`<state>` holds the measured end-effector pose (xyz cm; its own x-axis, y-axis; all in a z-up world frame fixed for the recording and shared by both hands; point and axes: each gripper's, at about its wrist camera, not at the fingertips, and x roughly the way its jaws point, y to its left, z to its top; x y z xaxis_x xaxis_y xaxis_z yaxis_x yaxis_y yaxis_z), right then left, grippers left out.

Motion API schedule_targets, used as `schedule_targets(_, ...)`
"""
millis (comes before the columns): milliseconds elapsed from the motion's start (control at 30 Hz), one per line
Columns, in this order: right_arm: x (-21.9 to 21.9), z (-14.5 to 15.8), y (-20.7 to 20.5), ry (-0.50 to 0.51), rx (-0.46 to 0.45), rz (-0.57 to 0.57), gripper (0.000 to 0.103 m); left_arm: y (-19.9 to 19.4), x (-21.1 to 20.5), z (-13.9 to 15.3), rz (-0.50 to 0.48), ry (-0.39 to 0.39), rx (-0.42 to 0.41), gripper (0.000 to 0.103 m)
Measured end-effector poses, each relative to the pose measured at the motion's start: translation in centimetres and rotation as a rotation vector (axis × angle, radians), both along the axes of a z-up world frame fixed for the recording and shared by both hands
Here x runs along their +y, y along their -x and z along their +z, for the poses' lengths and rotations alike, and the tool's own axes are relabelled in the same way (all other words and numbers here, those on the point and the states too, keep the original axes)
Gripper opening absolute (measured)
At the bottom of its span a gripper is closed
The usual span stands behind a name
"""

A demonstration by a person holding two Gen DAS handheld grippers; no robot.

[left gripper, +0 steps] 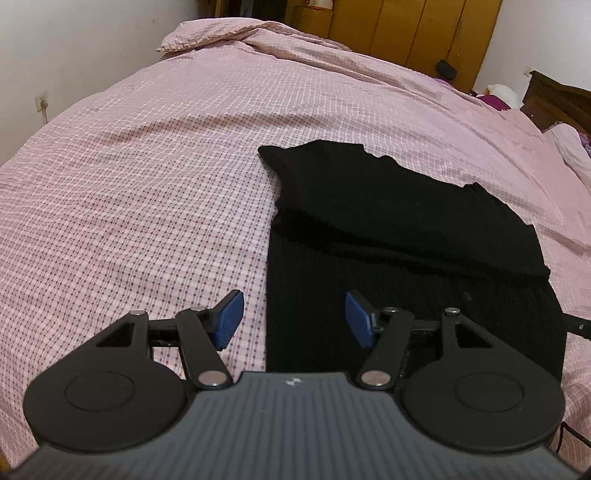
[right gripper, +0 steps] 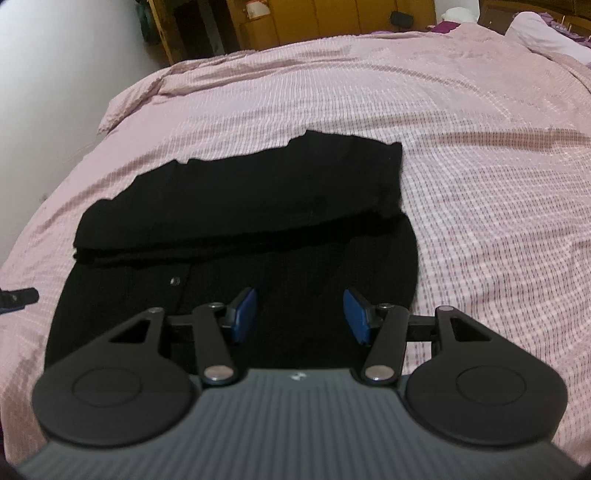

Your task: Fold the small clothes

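My left gripper [left gripper: 293, 319] is wide open, and nothing is between its blue pads [left gripper: 229, 320]. It hangs over the left edge of the black knit top [left gripper: 406, 251], which fills the middle and lower right of the left wrist view. One pad is over the pink checked bed cover [left gripper: 147, 184] and the other is over the black cloth.

My right gripper [right gripper: 300, 316] is wide open too, with nothing in it. In its view the black knit top [right gripper: 258, 206] lies flat in the middle of the frame, on the pink checked bed cover [right gripper: 480, 184]. The far part is folded over the near part. A small button [right gripper: 173, 281] shows at the lower left. Wooden cabinets [left gripper: 413, 29] stand at the top of the frame.
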<state>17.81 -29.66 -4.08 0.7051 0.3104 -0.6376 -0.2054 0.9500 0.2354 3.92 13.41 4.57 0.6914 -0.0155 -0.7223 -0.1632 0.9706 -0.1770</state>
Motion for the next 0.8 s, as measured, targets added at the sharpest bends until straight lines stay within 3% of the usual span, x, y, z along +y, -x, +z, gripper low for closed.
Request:
schedule_targets(567,-0.1,-3.2,6.0,0.047,0.080,-0.038,0.055,3.5,-1.1,-3.6,-0.033,0.044,0.110,0.067)
schedule_targets(800,2.5,-3.9,8.0,0.154,0.048,-0.043,0.055,5.4,-2.0,-5.1,-0.053,0.045,0.139,0.067)
